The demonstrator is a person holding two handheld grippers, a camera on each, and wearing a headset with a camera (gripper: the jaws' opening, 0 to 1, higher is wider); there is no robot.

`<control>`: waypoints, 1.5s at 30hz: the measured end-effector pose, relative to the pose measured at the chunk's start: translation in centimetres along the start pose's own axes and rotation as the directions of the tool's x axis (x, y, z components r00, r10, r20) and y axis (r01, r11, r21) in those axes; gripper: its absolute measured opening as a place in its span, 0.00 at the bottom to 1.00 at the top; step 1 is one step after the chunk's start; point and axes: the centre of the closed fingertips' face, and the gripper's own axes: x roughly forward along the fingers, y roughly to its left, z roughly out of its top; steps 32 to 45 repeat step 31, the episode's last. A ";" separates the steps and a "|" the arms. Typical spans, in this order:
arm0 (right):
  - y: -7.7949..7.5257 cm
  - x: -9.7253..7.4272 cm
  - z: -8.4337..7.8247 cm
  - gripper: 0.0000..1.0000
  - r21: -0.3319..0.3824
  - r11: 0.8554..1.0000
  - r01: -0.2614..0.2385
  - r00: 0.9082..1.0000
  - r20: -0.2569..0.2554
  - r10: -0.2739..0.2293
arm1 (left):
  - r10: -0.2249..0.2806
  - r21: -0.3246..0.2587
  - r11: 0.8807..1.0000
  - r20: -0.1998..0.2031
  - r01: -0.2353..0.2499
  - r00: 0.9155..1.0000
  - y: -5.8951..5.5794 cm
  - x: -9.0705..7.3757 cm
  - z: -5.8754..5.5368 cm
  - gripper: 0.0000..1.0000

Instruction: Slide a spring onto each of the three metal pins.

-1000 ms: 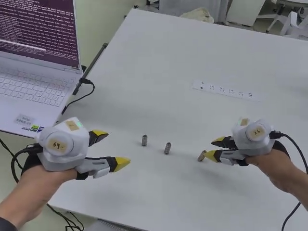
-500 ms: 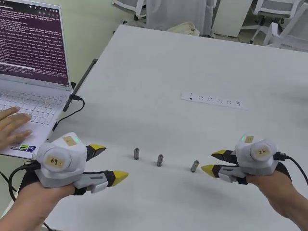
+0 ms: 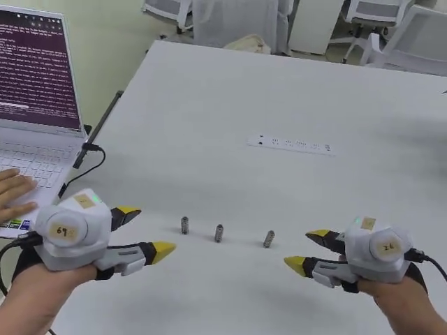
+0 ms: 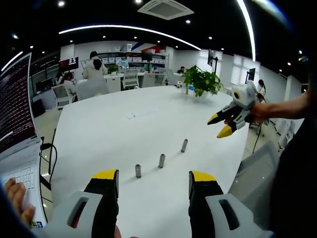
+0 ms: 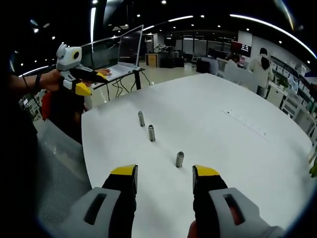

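Both claws are held wide open, empty and touching nothing. The left gripper hovers over the near left edge of the table, its black jaws ending in glossy yellow wedge tips spread far apart, with a rounded white plastic housing behind. The right gripper hovers over the near right edge, built the same way, its jaws parted and pointing left toward the row of pins. Three short grey metal pieces stand in that row on the matt white tabletop between the two grippers, apart from both: the left pin and middle pin upright, the right pin leaning a little. Each is a small cylinder with a ribbed, coiled-looking surface; the right gripper view shows the coils plainly on the two farther ones, while the nearest looks smoother, and I cannot tell whether it carries a spring. A flat white power strip lies farther back. At the left, a hand rests on the pale keys of an open laptop.
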 end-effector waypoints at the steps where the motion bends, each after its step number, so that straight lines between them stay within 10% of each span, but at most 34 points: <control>1: 0.3 -0.3 -0.1 0.44 0.008 1.000 0.003 1.000 0.006 -0.003 | 0.002 0.001 1.000 0.002 -0.002 1.000 0.0 0.0 0.1 0.52; 45: 3.7 -1.8 -2.0 0.54 0.120 0.992 0.026 0.999 0.034 -0.030 | 0.054 -0.101 0.994 0.040 -0.049 0.998 -0.5 -1.4 -0.6 0.56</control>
